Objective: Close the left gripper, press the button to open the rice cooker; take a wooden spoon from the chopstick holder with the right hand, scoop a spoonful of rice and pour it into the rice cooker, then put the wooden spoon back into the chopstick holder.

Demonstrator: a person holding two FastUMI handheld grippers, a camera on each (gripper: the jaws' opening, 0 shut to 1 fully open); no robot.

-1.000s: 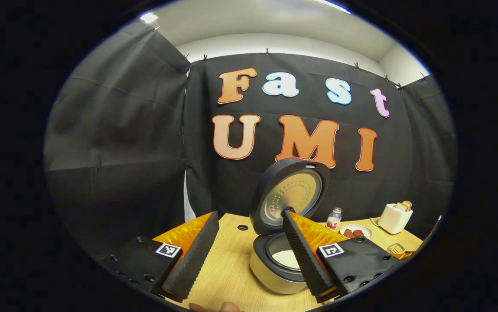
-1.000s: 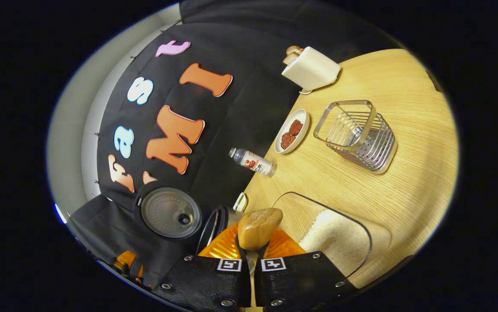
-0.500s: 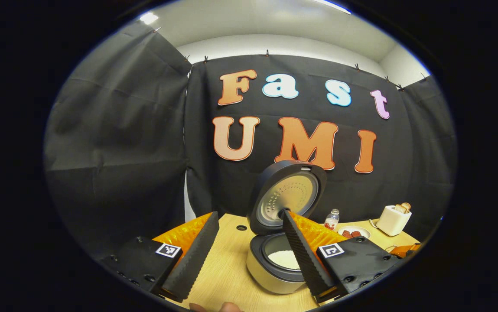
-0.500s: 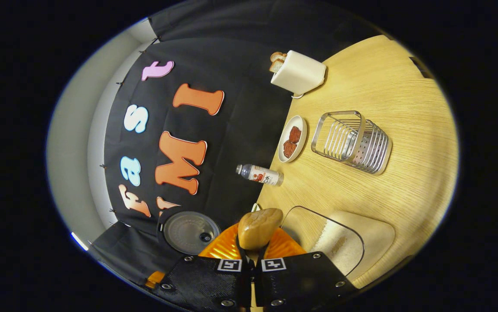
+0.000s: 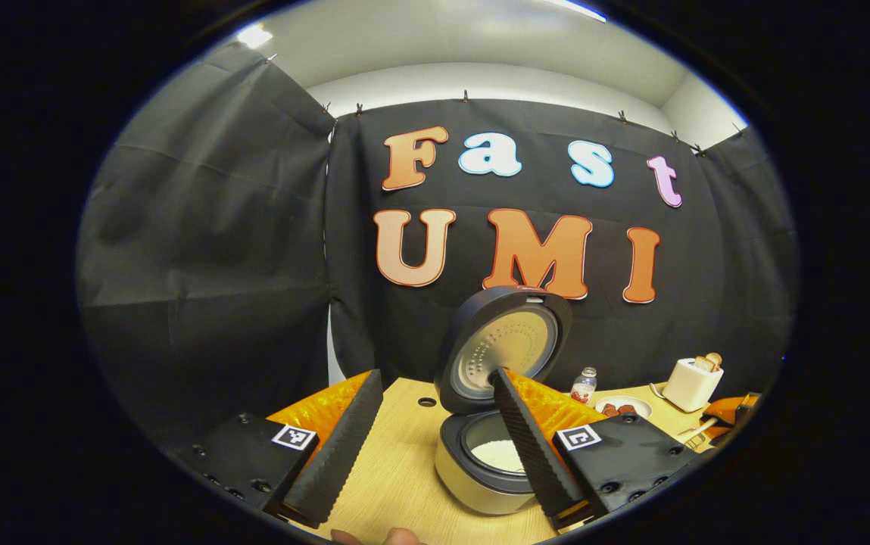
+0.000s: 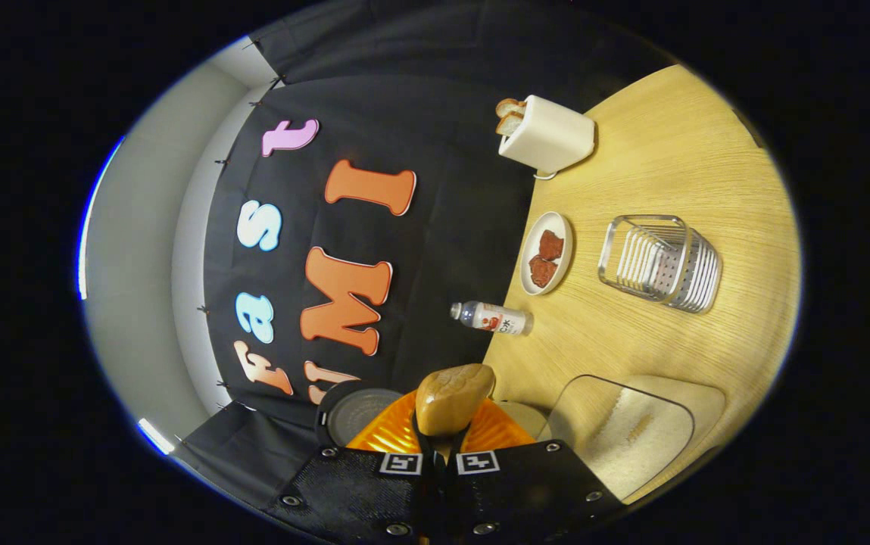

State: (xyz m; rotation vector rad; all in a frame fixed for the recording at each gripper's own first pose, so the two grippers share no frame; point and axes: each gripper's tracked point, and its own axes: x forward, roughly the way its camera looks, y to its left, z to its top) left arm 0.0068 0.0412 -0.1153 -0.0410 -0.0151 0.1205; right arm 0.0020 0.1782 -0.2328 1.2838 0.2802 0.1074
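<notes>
The rice cooker (image 5: 480, 473) stands on the wooden table (image 5: 397, 469) with its lid (image 5: 506, 348) raised and white rice in the pot. My left gripper (image 5: 436, 375) hovers open in front of it, with nothing between its fingers. In the right gripper view, my right gripper (image 6: 446, 439) is shut on the wooden spoon (image 6: 453, 397), whose bowl sticks out past the fingertips. This view is rolled sideways. The wire chopstick holder (image 6: 662, 261) stands apart on the table (image 6: 669, 151). A clear container of rice (image 6: 631, 431) lies close to the right gripper. The cooker lid (image 6: 351, 412) shows at the lower edge.
A white toaster (image 6: 548, 136) with bread, a small plate of red pieces (image 6: 547, 253) and a small bottle (image 6: 491, 318) line the back of the table along the black cloth wall. The toaster (image 5: 688, 382) also stands at the far right in the left gripper view.
The right gripper has drifted away from the cooker with the spoon; the cooker lid has slid toward the lower edge of its view. The left gripper has hardly moved and stays open.
</notes>
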